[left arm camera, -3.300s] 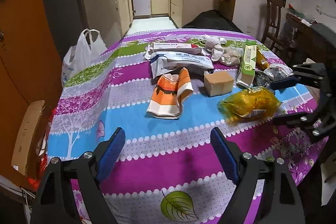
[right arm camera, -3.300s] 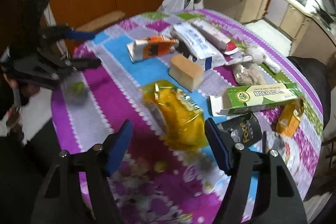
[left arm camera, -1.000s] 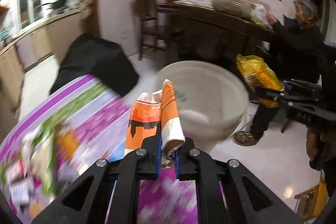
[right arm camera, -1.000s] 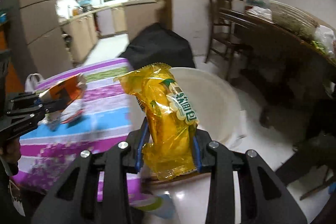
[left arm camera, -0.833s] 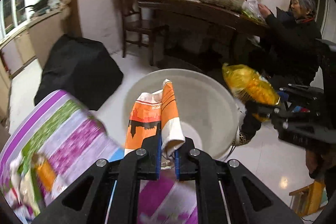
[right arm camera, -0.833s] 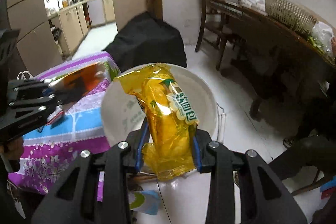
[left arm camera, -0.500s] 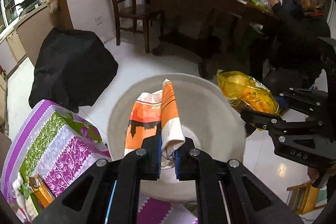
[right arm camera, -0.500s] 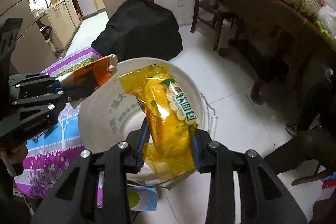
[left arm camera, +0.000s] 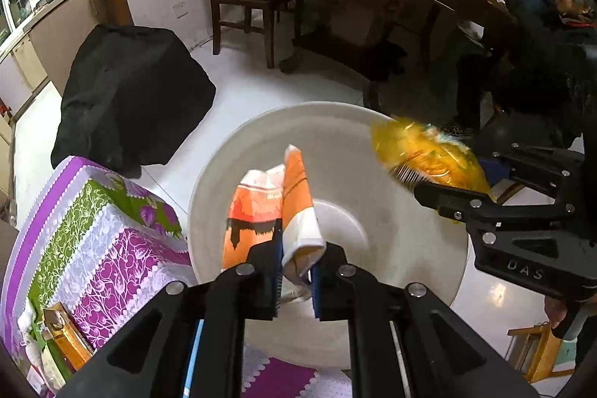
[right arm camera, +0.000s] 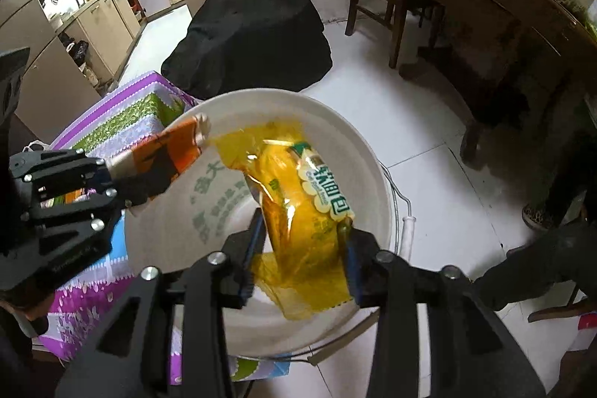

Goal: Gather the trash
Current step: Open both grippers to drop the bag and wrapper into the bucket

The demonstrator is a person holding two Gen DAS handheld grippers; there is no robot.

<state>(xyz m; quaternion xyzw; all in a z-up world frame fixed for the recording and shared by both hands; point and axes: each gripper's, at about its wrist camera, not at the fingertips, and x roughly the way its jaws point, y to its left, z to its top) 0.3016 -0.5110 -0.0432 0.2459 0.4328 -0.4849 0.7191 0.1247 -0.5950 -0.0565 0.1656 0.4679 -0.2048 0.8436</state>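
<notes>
Right wrist view: the right gripper (right arm camera: 300, 248) has its jaws opening around a glossy yellow snack wrapper (right arm camera: 302, 207), crinkled and slipping down over the white bucket (right arm camera: 377, 174). The left gripper (left arm camera: 296, 271) is clamped tight on a folded orange-and-white packet (left arm camera: 268, 207) above the same bucket. Neither piece is dropped yet; more litter shows on the surface (left arm camera: 112, 237).
</notes>
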